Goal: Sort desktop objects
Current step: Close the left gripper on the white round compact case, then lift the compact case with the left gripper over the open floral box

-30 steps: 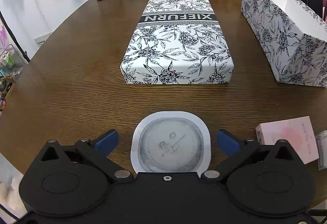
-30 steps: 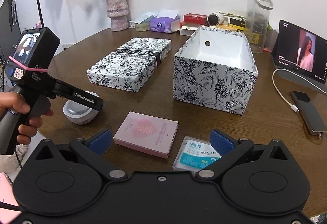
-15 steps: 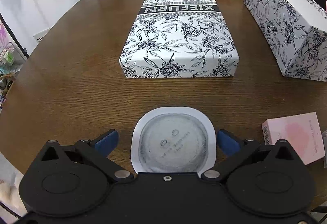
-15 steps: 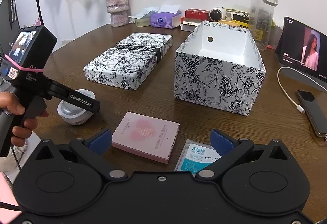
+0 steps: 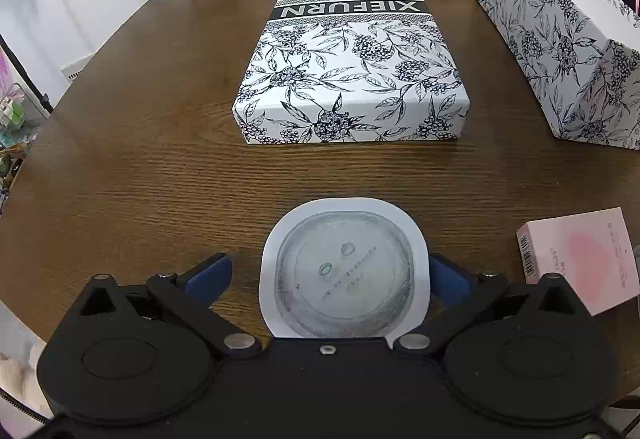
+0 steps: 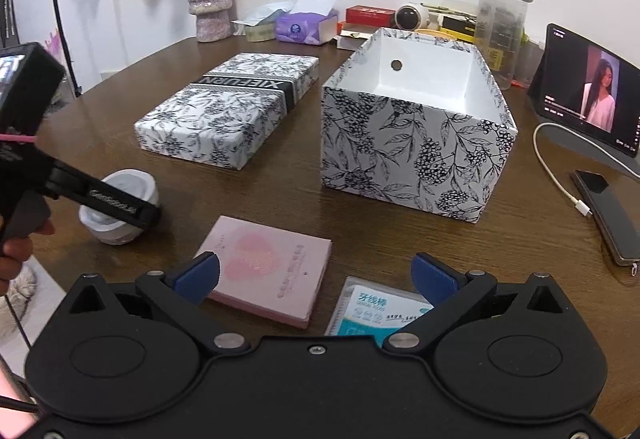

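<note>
On the left, a person's hand [image 6: 16, 251] holds the left hand-held gripper [image 5: 328, 273], whose blue-padded fingers [image 5: 210, 277] stand spread on either side of a small white sealed cup [image 5: 345, 271] resting on the brown wooden desk [image 5: 132, 175]; the right pad sits right at the cup's rim, the left pad stands off it with a gap, so the jaws are wide and not clamped. Seen from the right wrist, that cup [image 6: 120, 211] lies at the near left edge of the desk, partly hidden by the gripper's black finger. Just right of it lies a flat pink box [image 6: 266, 271], and right again, at the near edge, a clear packet of dental floss picks [image 6: 376, 309]. The right hand-held gripper [image 6: 316, 275] hangs above these two with its jaws wide apart, holding nothing. Farther back, the floral box lid [image 6: 228, 109] marked XIEFURN lies flat at centre left, and the open floral box [image 6: 412, 147], its white inside bare, stands beside it to the right. At the far right, a phone [image 6: 610, 215] lies near a propped tablet [image 6: 588, 91].
</note>
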Available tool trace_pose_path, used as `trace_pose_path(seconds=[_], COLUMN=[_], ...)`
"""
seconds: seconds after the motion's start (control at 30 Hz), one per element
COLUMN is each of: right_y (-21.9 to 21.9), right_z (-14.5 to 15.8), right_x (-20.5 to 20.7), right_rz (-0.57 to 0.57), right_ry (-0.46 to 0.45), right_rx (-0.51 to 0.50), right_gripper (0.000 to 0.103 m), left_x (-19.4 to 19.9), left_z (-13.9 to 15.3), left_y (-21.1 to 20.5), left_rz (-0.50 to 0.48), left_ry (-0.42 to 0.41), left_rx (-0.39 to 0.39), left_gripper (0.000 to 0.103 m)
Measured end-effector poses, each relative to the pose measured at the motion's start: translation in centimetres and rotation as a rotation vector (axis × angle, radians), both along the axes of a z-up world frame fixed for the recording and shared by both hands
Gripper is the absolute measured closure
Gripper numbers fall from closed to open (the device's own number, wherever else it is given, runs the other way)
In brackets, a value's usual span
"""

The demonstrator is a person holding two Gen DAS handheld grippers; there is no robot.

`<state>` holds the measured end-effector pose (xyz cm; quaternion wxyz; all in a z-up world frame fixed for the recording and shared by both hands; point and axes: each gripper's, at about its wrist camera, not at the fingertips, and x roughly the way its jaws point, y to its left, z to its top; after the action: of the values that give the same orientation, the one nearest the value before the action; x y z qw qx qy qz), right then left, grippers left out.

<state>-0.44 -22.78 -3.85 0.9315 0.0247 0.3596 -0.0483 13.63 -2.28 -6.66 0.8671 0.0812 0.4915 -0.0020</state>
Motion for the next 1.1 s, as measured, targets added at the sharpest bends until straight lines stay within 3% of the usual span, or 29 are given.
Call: trace_pose_path(seconds=[0.33, 0.77, 1.1], right_y=[0.2, 0.8, 2.3], right_z=[-0.7, -0.3, 0.2], right_x=[0.5, 0.8, 1.8], right_rz=[-0.015, -0.002, 0.080], right_ry=[0.008, 0.049, 0.043], right_rx=[-0.014, -0.035, -0.032], right_gripper=[0.000, 0.000, 0.000], left_x=[-0.2, 0.1, 0.2], left_z=[-0.2, -0.3, -0.3], left_y=[0.1, 0.4, 0.4], left_rz=[-0.017, -0.054, -0.116], left_ry=[0.003, 0.036, 0.041], left_rx=[-0.009, -0.072, -0.072], left_gripper=[0.002, 0.023, 0.023])
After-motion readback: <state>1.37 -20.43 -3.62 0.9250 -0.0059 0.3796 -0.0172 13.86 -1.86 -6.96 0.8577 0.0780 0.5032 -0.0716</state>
